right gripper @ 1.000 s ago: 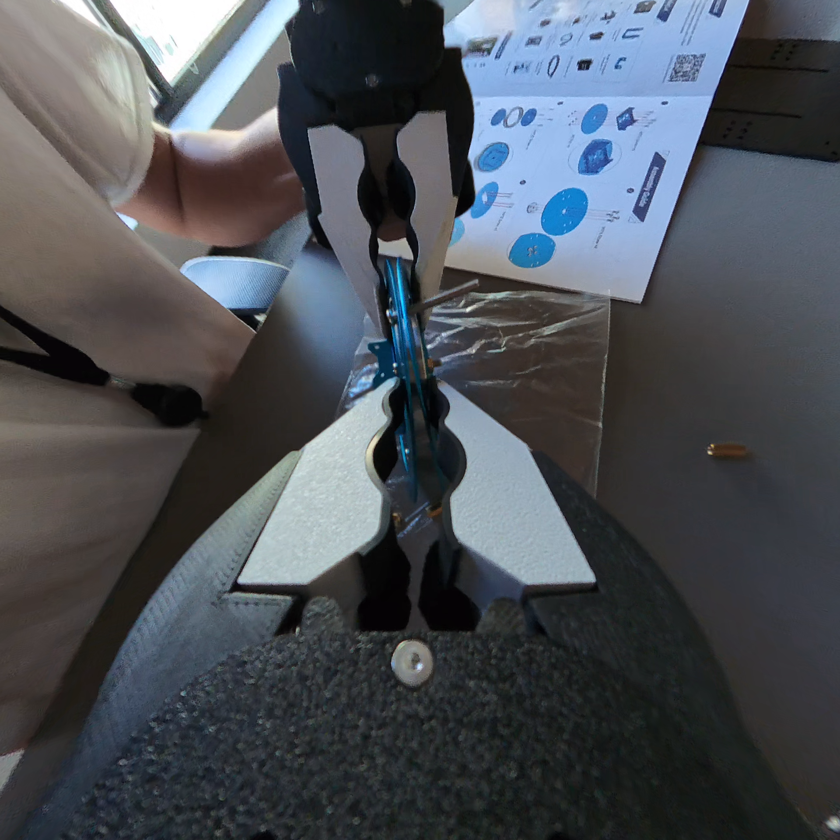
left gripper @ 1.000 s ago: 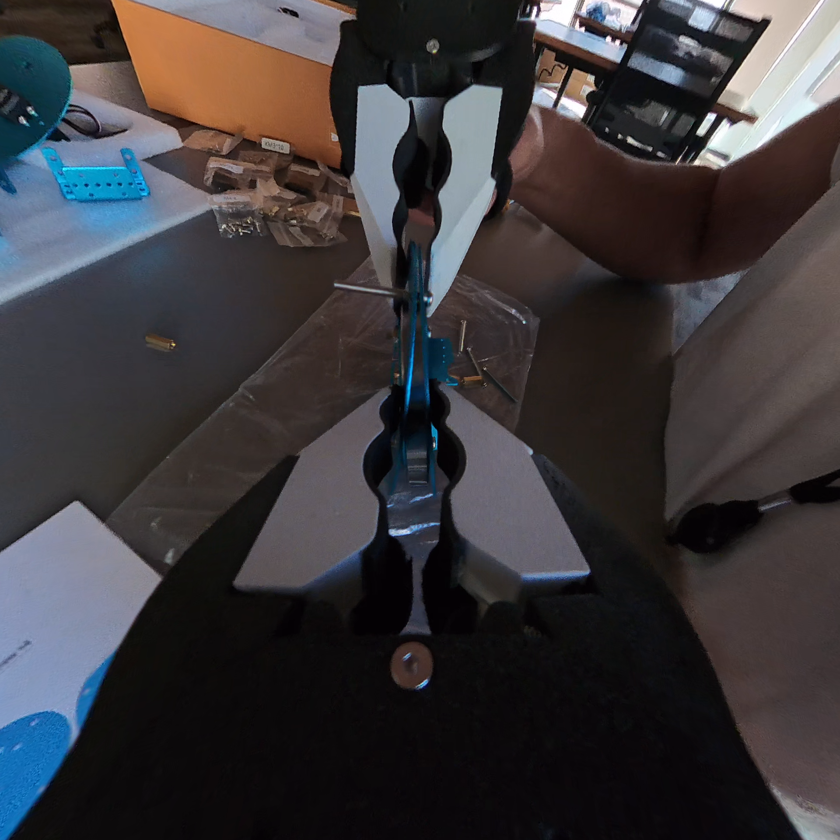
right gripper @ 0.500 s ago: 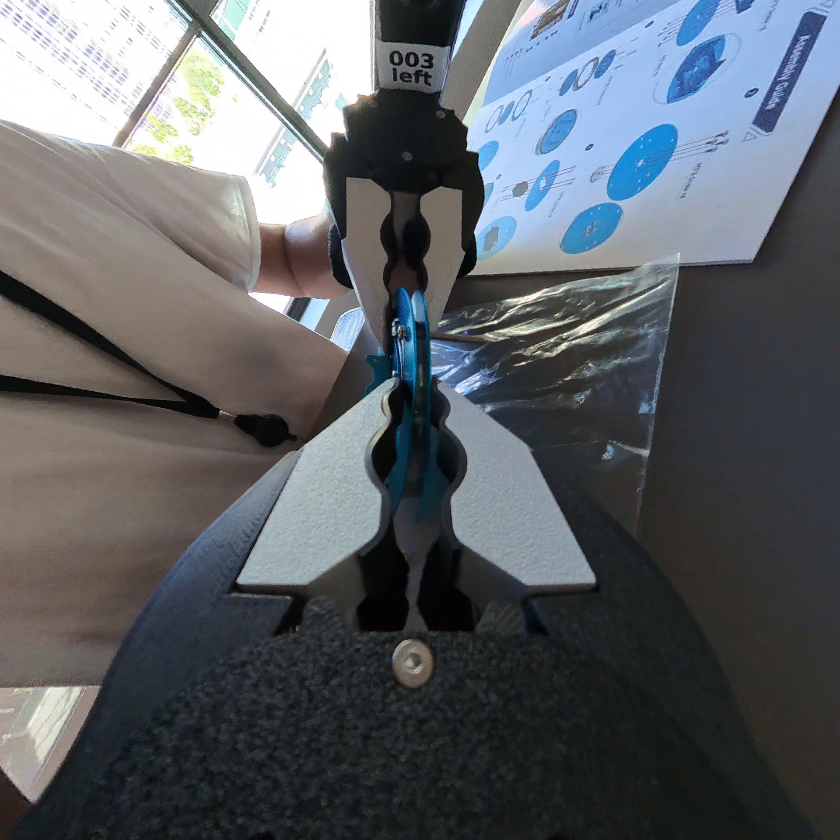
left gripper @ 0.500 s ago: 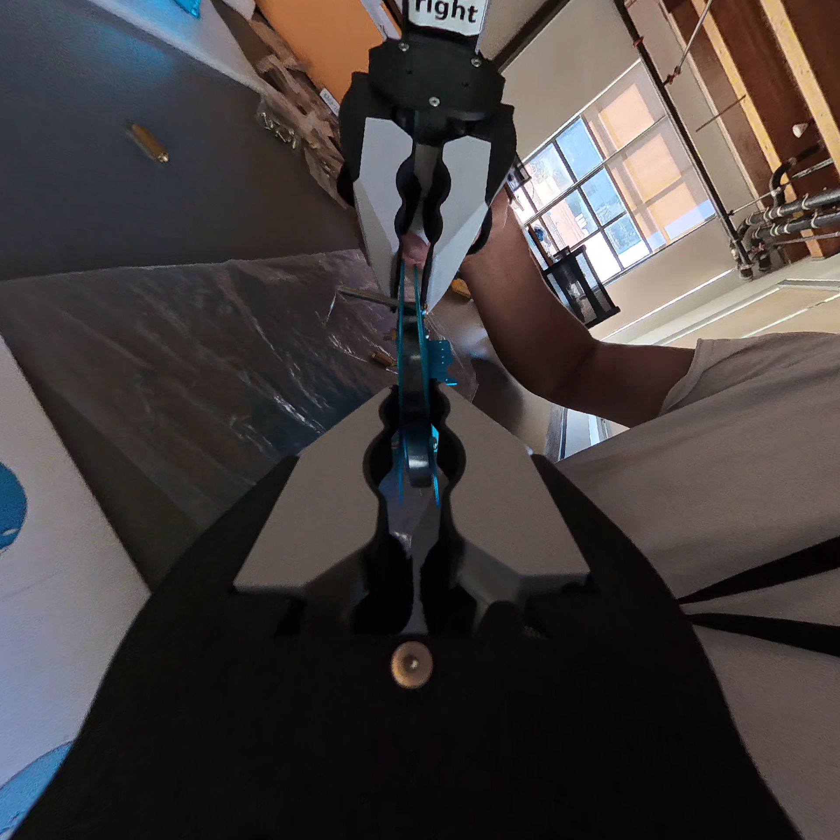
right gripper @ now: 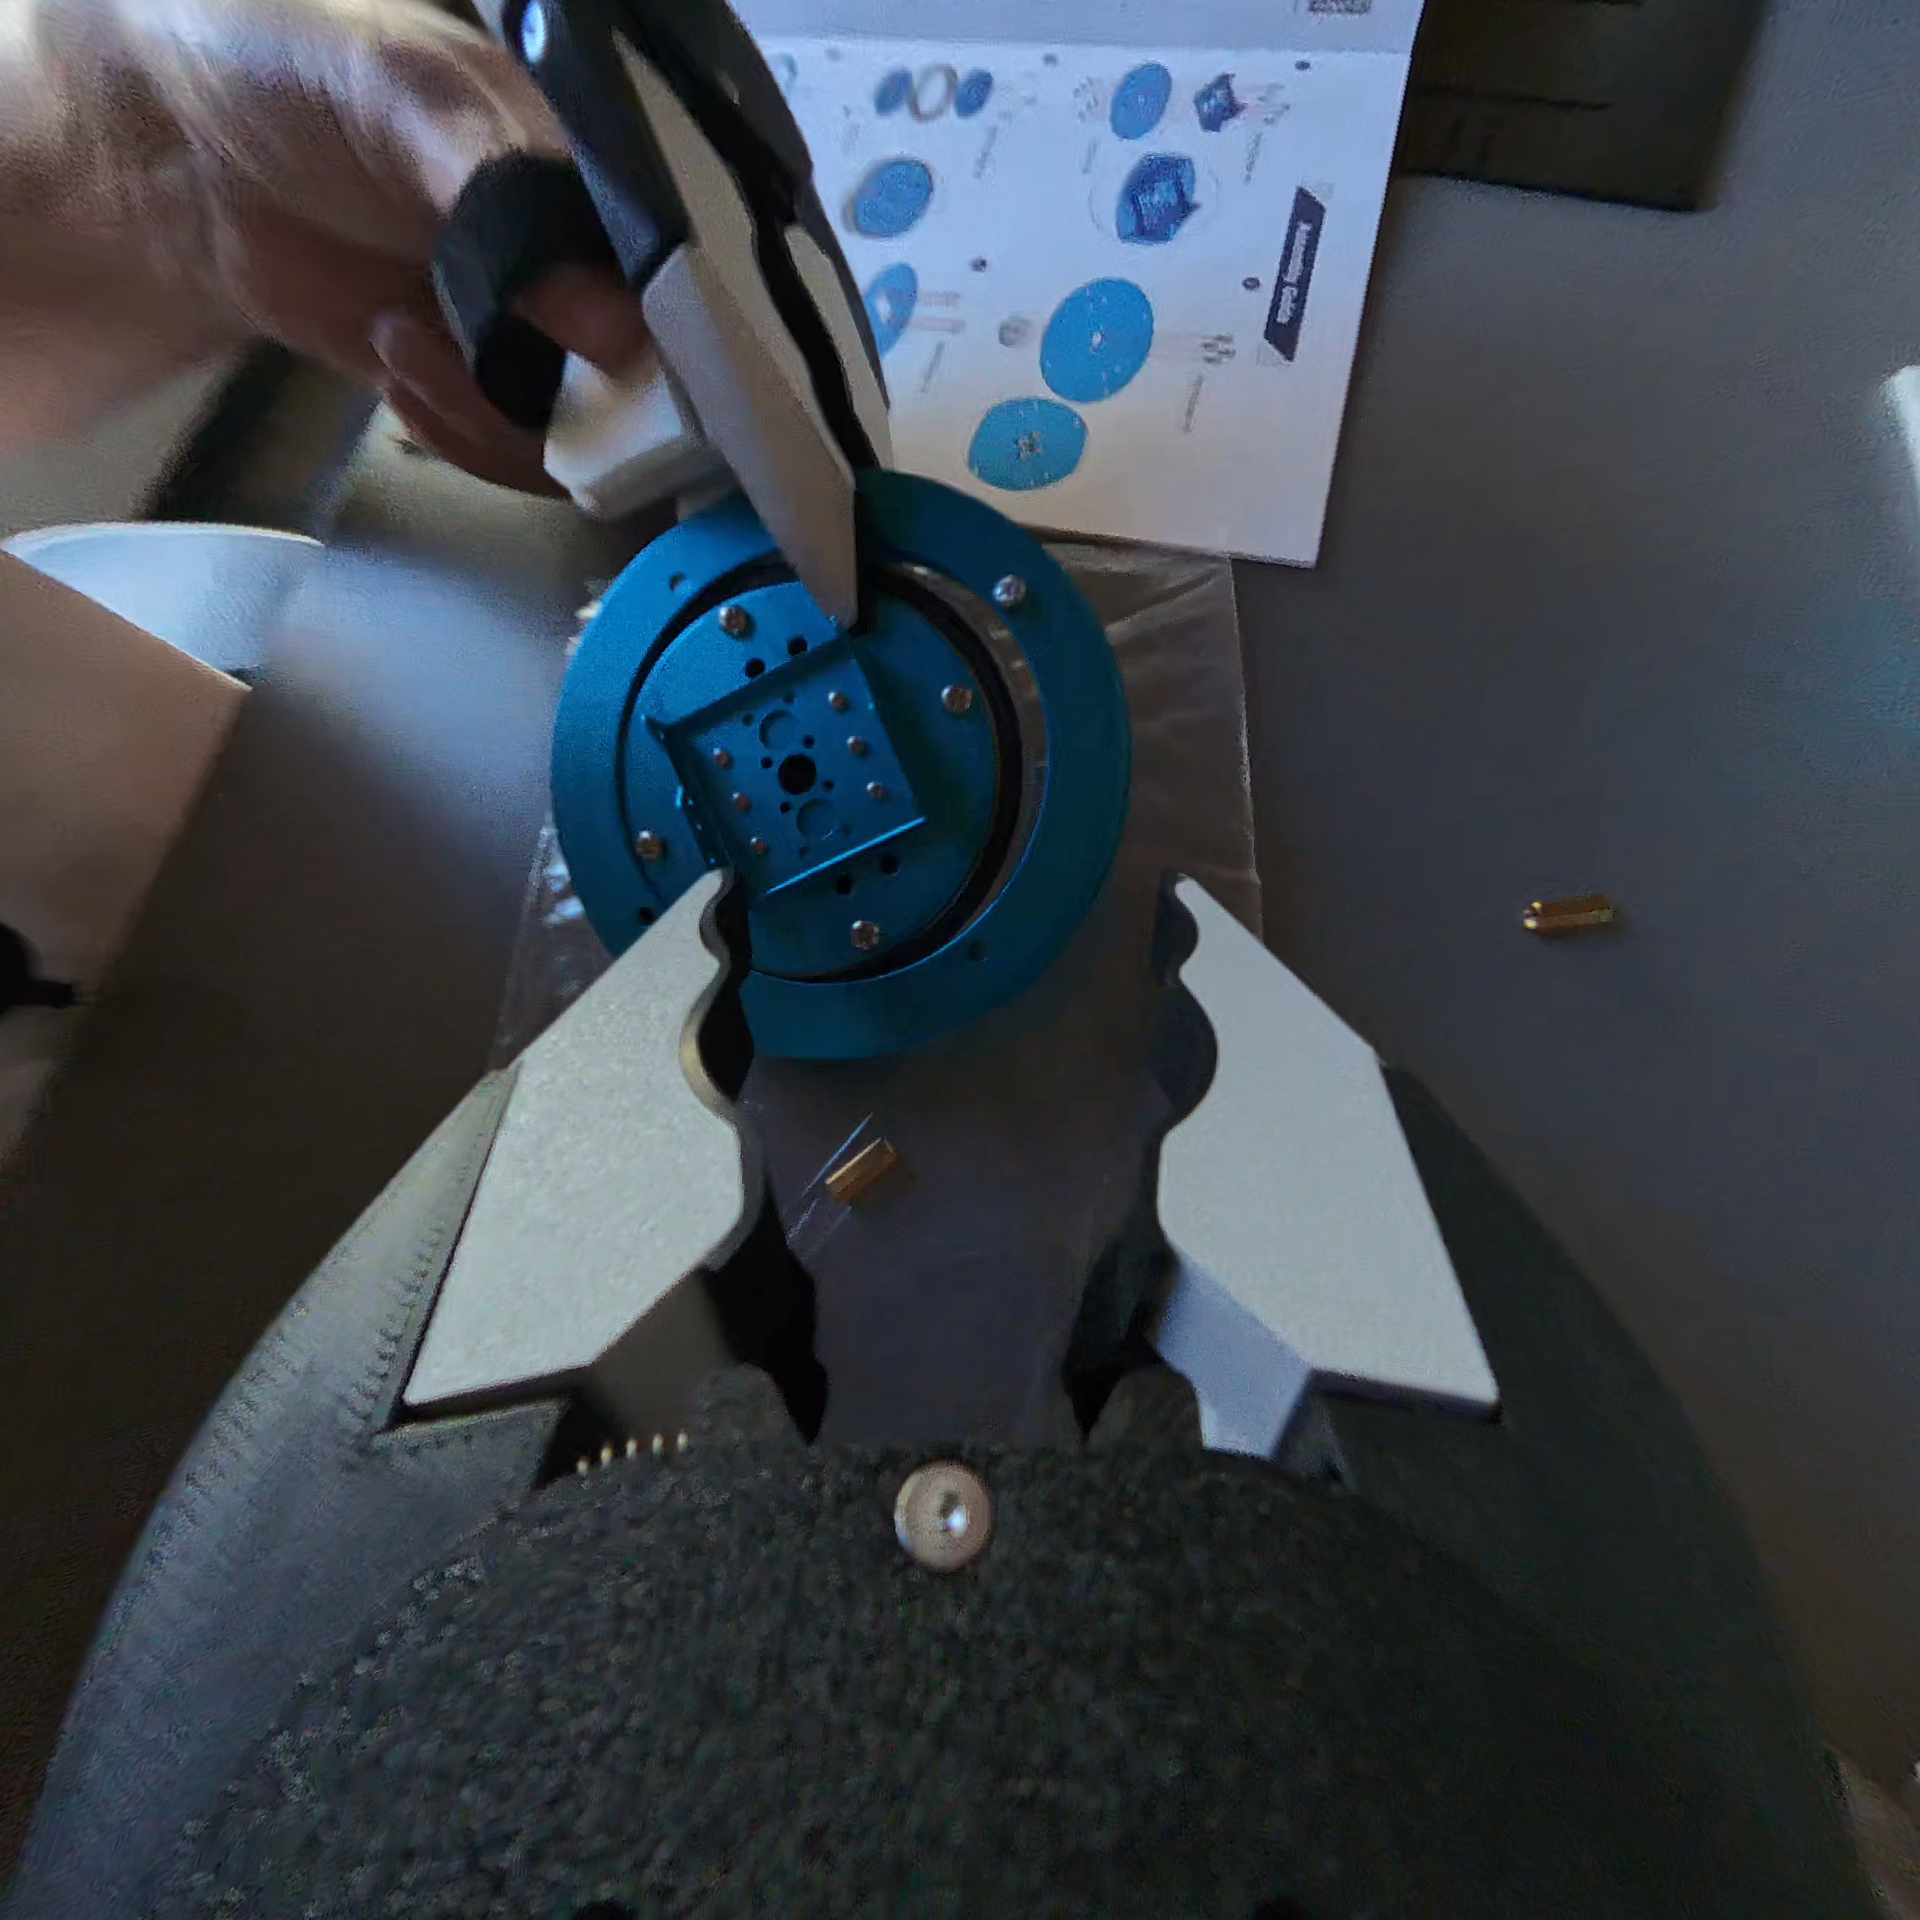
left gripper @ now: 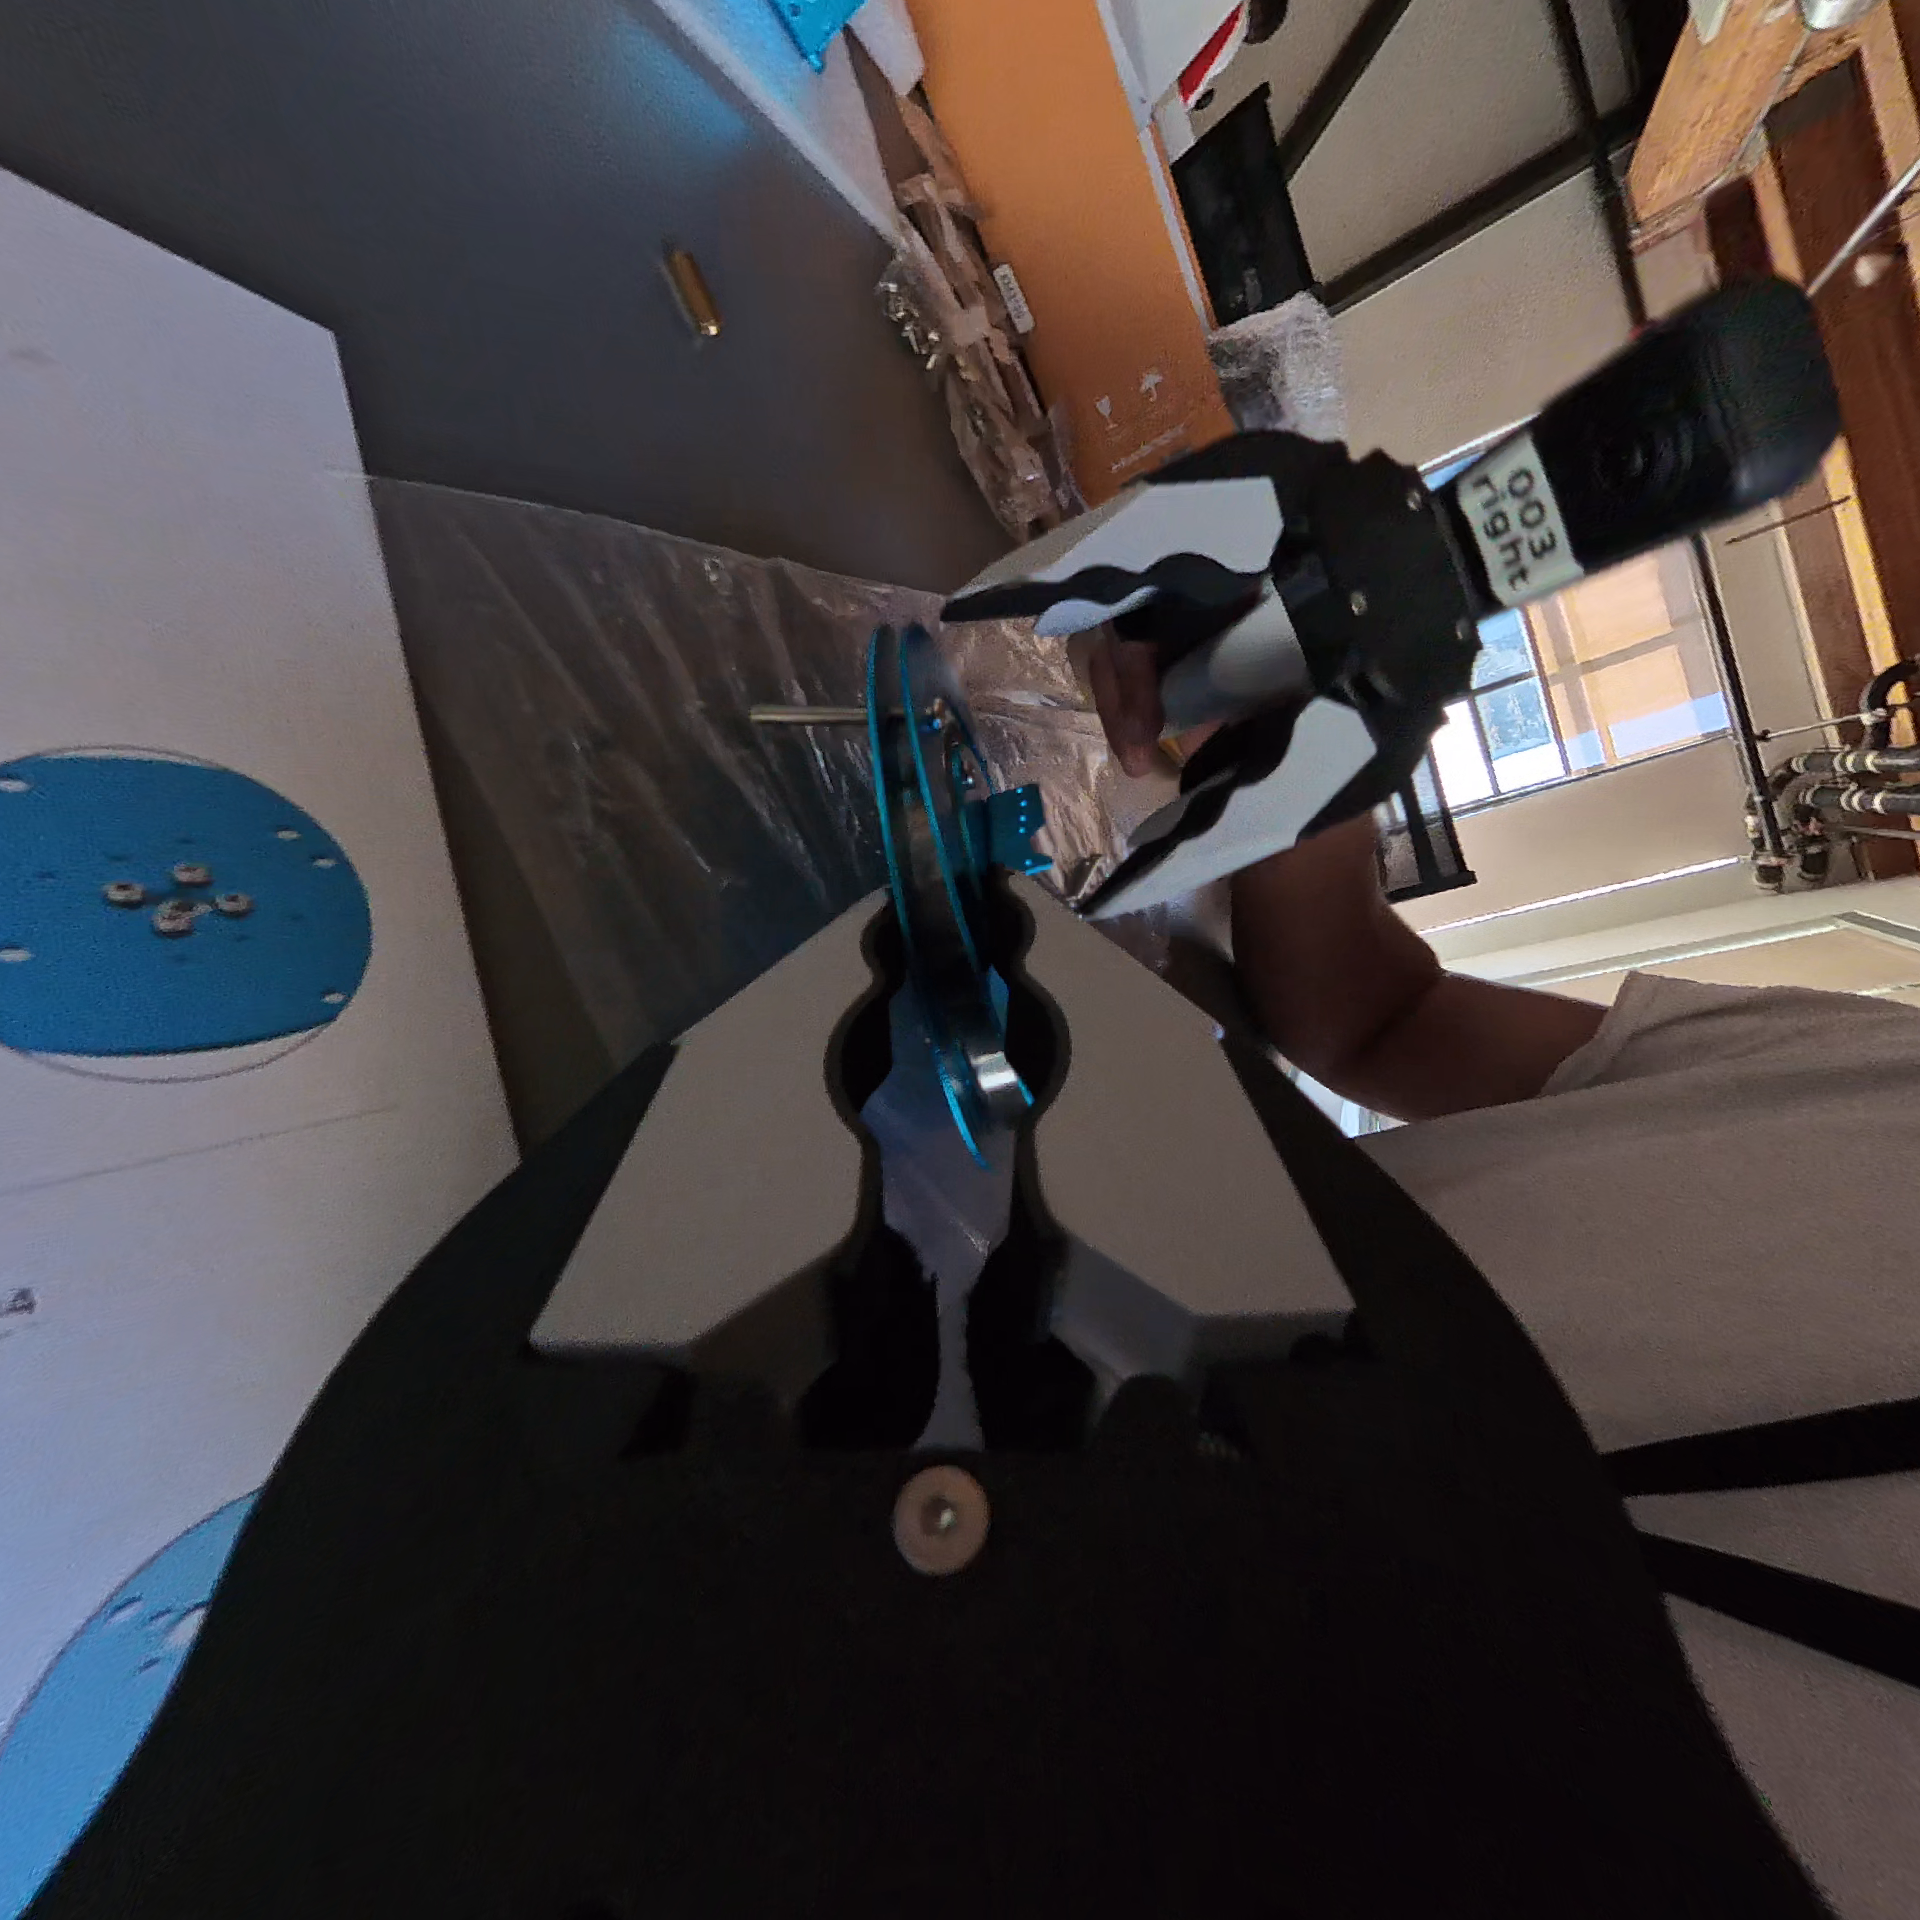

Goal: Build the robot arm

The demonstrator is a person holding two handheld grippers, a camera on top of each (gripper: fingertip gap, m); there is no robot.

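Note:
My left gripper [left gripper: 948, 902] is shut on a blue round disc assembly [left gripper: 930, 831], seen edge-on, with a thin metal rod sticking out to its left. In the right wrist view the disc assembly [right gripper: 842, 769] faces the camera: a blue ring, an inner plate with screws and a square bracket in the middle. The left gripper [right gripper: 842, 603] grips its upper part there. My right gripper [right gripper: 945, 894] is open and empty, its left finger just in front of the disc's lower rim. It also shows in the left wrist view [left gripper: 1018, 758], open, to the right of the disc.
A clear plastic bag [right gripper: 1174, 707] lies on the grey table under the disc, with a brass standoff [right gripper: 862, 1169] on it. Another standoff [right gripper: 1569, 914] lies to the right. A white instruction sheet [right gripper: 1143, 260] lies beyond. An orange box [left gripper: 1049, 208] and screw bags [left gripper: 956, 312] stand farther off. The left gripper's tips are roughly 6 cm from the right gripper's.
My right gripper has opened, let go of the disc assembly and drawn back. The left gripper still holds it and has turned it, so its face now shows to the right wrist view.

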